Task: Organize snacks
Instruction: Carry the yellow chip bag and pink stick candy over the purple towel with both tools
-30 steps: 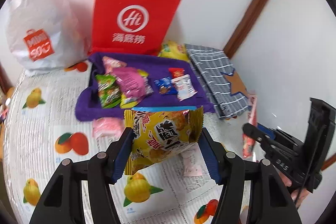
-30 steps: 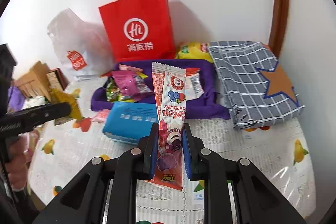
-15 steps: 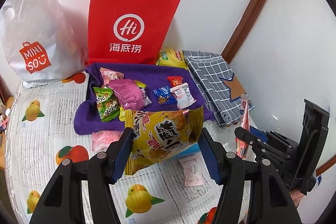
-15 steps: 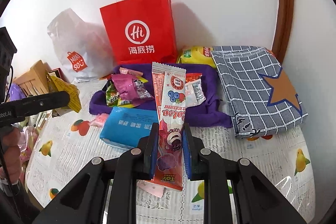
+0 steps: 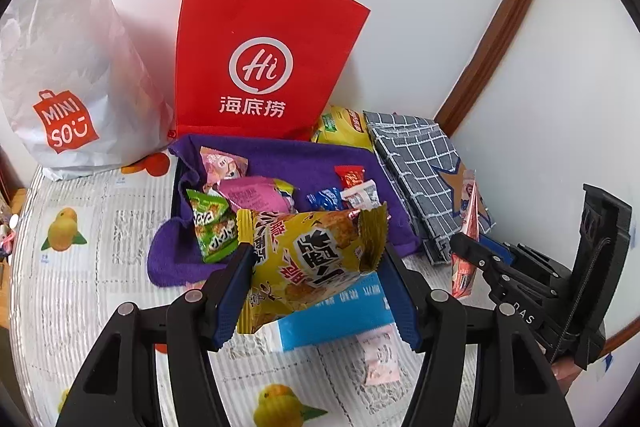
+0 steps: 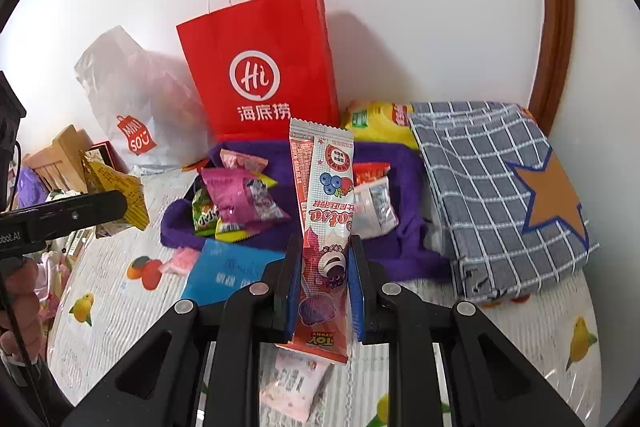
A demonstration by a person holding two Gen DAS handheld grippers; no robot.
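Both grippers are carrying snacks toward the purple tray, with sorting partly done.

The left gripper (image 5: pixel 316 279) is pinching a crinkly yellow foil snack bag (image 5: pixel 308 259) by its sides, tilted, hanging above a blue rectangular packet (image 5: pixel 340 311) on the fruit-print tablecloth (image 5: pixel 80 267). The right gripper (image 6: pixel 322 283) is pressing together on a long red-and-white berry-print stick sachet (image 6: pixel 326 211), standing upright. At twelve o'clock from both tools, a purple cloth-lined tray (image 5: pixel 296 155) is already holding several small packets, pink, green, blue and red. A small pink sachet (image 5: pixel 380 355) is lying loose at five o'clock of the left tool, so I judge the two held snacks, the blue packet and that sachet are still awaiting placement.
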